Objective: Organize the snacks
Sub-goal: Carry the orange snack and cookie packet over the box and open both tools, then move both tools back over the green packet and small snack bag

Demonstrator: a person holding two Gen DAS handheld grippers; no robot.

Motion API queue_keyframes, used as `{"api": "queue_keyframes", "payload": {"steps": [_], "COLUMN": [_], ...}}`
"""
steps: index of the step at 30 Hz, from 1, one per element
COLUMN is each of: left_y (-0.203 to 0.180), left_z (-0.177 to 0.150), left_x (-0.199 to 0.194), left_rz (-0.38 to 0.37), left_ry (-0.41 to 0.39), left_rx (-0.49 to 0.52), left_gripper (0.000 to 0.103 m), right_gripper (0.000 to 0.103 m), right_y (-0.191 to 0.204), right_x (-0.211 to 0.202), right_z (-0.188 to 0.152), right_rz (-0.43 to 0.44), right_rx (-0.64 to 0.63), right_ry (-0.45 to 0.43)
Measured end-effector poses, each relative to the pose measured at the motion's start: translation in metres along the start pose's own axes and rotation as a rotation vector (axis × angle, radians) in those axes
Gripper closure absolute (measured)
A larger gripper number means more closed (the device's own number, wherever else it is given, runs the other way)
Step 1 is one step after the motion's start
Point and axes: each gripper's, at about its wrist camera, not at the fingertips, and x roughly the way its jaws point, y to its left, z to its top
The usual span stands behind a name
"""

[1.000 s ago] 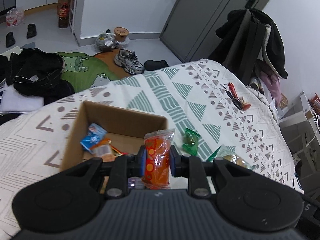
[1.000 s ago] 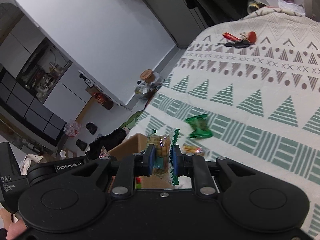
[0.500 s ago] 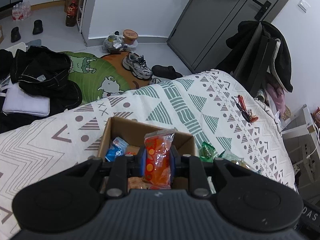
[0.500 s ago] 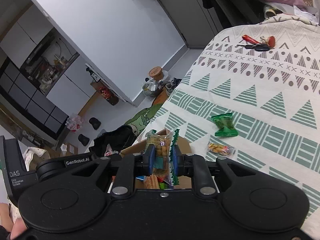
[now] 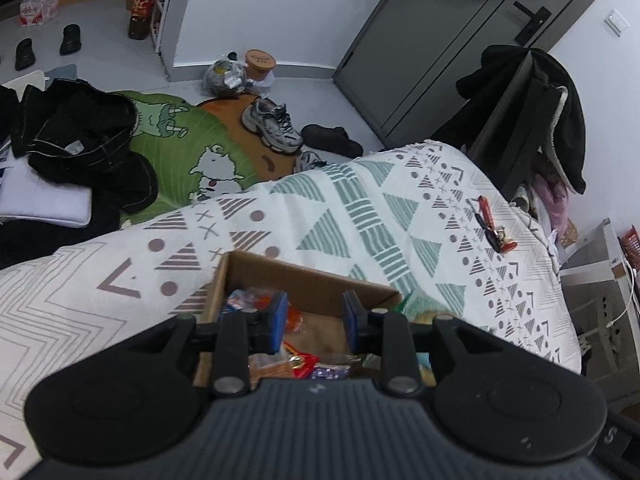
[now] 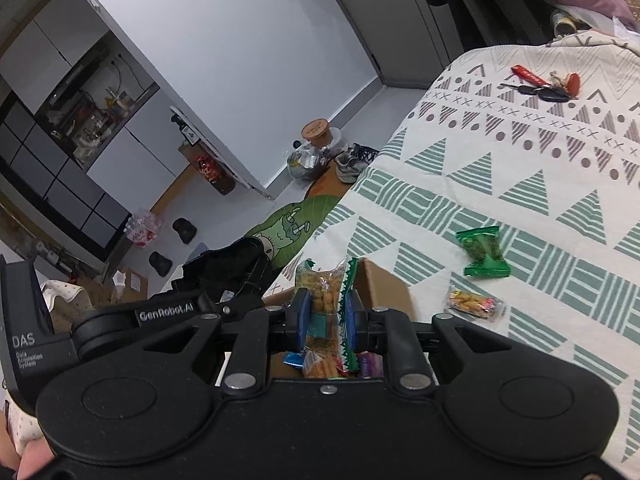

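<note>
Two grippers hang over your cardboard box on the bed. Left gripper fingers are opening (nothing between them). Right gripper clenches a snack packet.

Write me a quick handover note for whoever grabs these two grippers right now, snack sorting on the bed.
Left gripper: jaws opening, nothing between them, poised over the open brown cardboard box on the patterned bedspread.
Right gripper: shut on a clear packet of golden snacks with a green zigzag edge, held above the same box.
Done: several wrapped snacks already lie in the box.
Left: drop the right gripper's packet in, then collect the green wrapped snack and the small clear packet of yellow snacks lying on the bedspread beside the box. The keys with a red tag are not snacks.
</note>
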Motion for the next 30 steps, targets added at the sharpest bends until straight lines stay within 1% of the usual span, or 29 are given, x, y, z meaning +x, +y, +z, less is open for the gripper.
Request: {"api": "queue_keyframes", "payload": {"steps": [2,3,4,5,6,7,8,10,11,13,14,16,17,19,21,22,24,25,30], "left_y": [0.003,0.005,0.006,0.007,0.008,0.009,0.009,0.009,0.008,0.005,0.004,0.000,-0.003,-0.009,-0.015,-0.018,-0.024,-0.028,-0.045], "left_z": [0.000,0.000,0.000,-0.001,-0.001,-0.001,-0.001,-0.002,-0.003,-0.005,-0.006,-0.009,-0.010,-0.013,-0.017,-0.019,-0.023,-0.025,-0.035], "left_x": [0.000,0.000,-0.001,-0.002,-0.002,-0.003,-0.004,-0.006,-0.008,-0.011,-0.012,-0.015,-0.017,-0.020,-0.023,-0.024,-0.026,-0.027,-0.033], "left_rz": [0.012,0.021,0.026,0.032,0.037,0.041,0.047,0.067,0.074,0.070,0.069,0.078,0.075,0.070,0.065,0.063,0.053,0.051,0.034], "left_ry": [0.010,0.016,0.019,0.022,0.023,0.024,0.025,0.025,0.027,0.027,0.028,0.030,0.029,0.021,0.019,0.018,0.011,0.011,0.003], "left_rx": [0.005,0.010,0.014,0.016,0.017,0.018,0.019,0.022,0.025,0.028,0.029,0.034,0.041,0.057,0.068,0.072,0.081,0.087,0.110], "left_gripper": [0.067,0.065,0.060,0.054,0.051,0.045,0.039,0.033,0.030,0.029,0.028,0.025,0.022,0.017,0.011,0.008,0.004,0.000,0.000], "right_gripper": [0.078,0.071,0.064,0.062,0.057,0.051,0.048,0.034,0.031,0.020,0.018,0.010,0.009,0.003,0.001,0.000,0.000,0.000,0.000], "right_y": [0.001,0.000,0.000,0.000,-0.001,-0.002,-0.003,-0.006,-0.007,-0.010,-0.012,-0.015,-0.016,-0.021,-0.026,-0.030,-0.037,-0.040,-0.058], "right_x": [0.006,0.007,0.008,0.007,0.005,0.004,0.001,-0.004,-0.007,-0.013,-0.017,-0.023,-0.027,-0.033,-0.040,-0.042,-0.048,-0.051,-0.066], "right_z": [0.001,0.002,0.002,0.001,0.001,0.000,-0.001,-0.002,-0.003,-0.005,-0.006,-0.007,-0.008,-0.010,-0.013,-0.013,-0.015,-0.016,-0.019], "right_rz": [0.011,0.004,-0.008,-0.017,-0.024,-0.031,-0.045,-0.076,-0.089,-0.113,-0.128,-0.153,-0.166,-0.178,-0.180,-0.183,-0.179,-0.179,-0.201], "right_rx": [0.014,0.020,0.024,0.025,0.025,0.024,0.021,0.015,0.010,-0.004,-0.013,-0.033,-0.042,-0.058,-0.066,-0.066,-0.068,-0.072,-0.113], "right_ry": [0.009,0.012,0.014,0.012,0.012,0.010,0.008,0.002,-0.002,-0.007,-0.010,-0.013,-0.015,-0.021,-0.030,-0.030,-0.034,-0.036,-0.039]}}
